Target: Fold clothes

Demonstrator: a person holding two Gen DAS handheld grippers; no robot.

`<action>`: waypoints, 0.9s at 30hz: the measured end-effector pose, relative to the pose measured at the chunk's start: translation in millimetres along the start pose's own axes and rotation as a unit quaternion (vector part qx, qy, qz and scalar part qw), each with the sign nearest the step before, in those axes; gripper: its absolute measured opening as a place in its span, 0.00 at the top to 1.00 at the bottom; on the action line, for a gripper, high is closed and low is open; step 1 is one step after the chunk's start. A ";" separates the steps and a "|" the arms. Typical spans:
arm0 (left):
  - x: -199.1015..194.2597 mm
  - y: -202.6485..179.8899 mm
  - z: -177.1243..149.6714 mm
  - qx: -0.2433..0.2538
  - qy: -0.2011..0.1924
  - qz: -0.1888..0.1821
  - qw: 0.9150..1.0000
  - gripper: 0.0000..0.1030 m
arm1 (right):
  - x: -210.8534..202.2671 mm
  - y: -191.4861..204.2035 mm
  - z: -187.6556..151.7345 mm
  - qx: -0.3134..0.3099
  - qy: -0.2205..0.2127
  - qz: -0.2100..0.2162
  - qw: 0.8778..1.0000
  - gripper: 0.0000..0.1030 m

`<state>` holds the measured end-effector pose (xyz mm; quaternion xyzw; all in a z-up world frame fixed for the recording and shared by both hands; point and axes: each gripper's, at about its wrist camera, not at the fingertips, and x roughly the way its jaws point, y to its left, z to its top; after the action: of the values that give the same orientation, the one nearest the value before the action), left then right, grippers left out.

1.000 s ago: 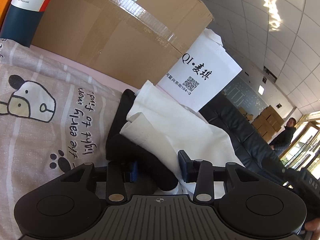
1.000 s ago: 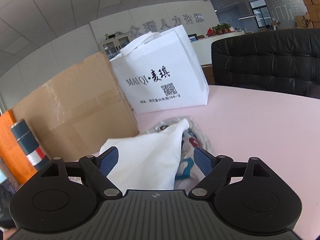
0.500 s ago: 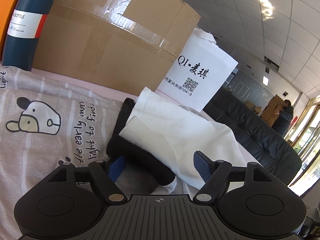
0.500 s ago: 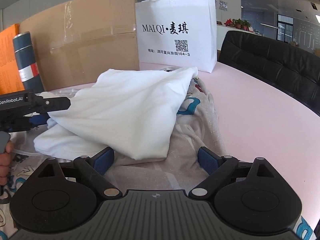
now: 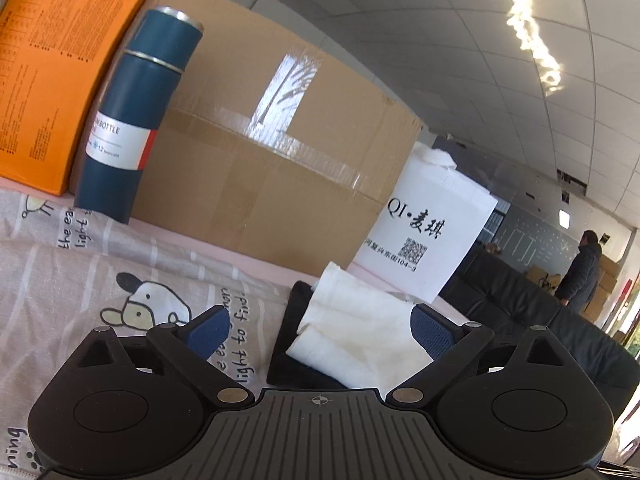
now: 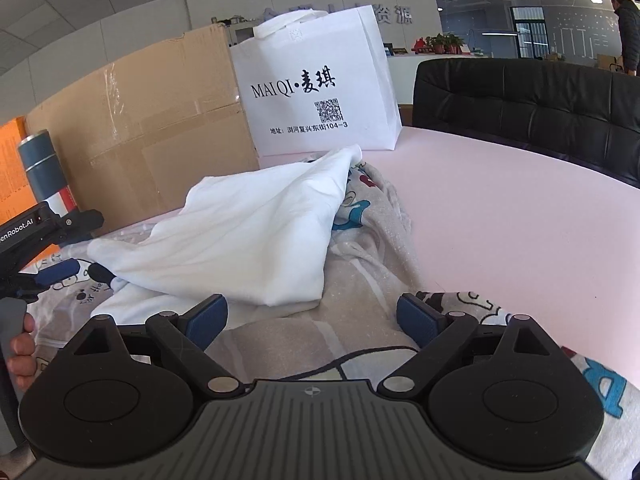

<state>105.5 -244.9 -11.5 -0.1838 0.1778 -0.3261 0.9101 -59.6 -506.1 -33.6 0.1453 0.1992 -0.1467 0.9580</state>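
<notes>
Released since a second ago by left gripper (image 5: 320,330), white garment (image 6: 256,232) draped over printed blanket (image 6: 372,280) on pink table (image 6: 500,208), both left and right gripper (image 6: 312,316) spread wide, empty, cardboard box (image 5: 272,152) and white bag (image 6: 320,80) behind.

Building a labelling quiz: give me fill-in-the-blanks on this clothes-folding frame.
1. The tall dark blue bottle stands in front of the ___ cardboard box.
2. Both the left gripper and right gripper are ___.
3. The crumpled white garment lies on a ___-printed grey cloth.

Missing: brown; open; cartoon
</notes>
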 end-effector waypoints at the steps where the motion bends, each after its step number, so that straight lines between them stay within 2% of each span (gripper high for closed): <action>1: -8.3 -1.3 2.4 0.003 -0.017 -0.006 1.000 0.02 | -6.8 3.0 -0.8 0.003 -0.010 0.004 1.000 0.00; 5: -40.2 -5.3 14.8 0.034 -0.068 -0.030 0.997 0.00 | -33.2 18.9 -0.4 0.023 -0.041 0.030 0.998 0.00; 10: -81.4 -4.7 39.9 0.086 -0.096 -0.047 0.990 0.00 | -61.0 53.4 9.4 0.043 -0.065 0.063 0.995 0.00; 14: -105.5 5.4 60.1 0.137 -0.121 -0.054 0.982 0.00 | -73.1 87.3 21.0 0.101 -0.077 0.079 0.989 0.00; 15: -104.0 11.2 60.3 0.141 -0.117 -0.046 0.982 0.00 | -73.2 96.7 23.6 0.119 -0.076 0.078 0.987 0.00; 18: -99.6 28.4 61.0 0.150 -0.107 -0.022 0.983 0.00 | -63.6 126.4 29.3 0.169 -0.057 0.052 0.983 0.00; 20: -96.6 39.9 61.5 0.157 -0.100 -0.005 0.983 0.00 | -50.6 150.4 30.0 0.171 -0.038 0.009 0.984 0.00; 24: -90.6 62.9 62.5 0.170 -0.086 0.028 0.981 0.00 | -17.2 197.5 18.2 0.125 -0.012 -0.094 0.988 0.00; 27: -88.6 72.3 59.6 0.179 -0.086 0.060 0.978 0.00 | 7.8 215.8 1.7 0.094 -0.012 -0.142 0.985 0.00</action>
<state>106.0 -121.5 25.8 -0.0342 0.0480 -0.2808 0.9579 21.0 -311.0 12.0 0.2029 0.1920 -0.3006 0.9119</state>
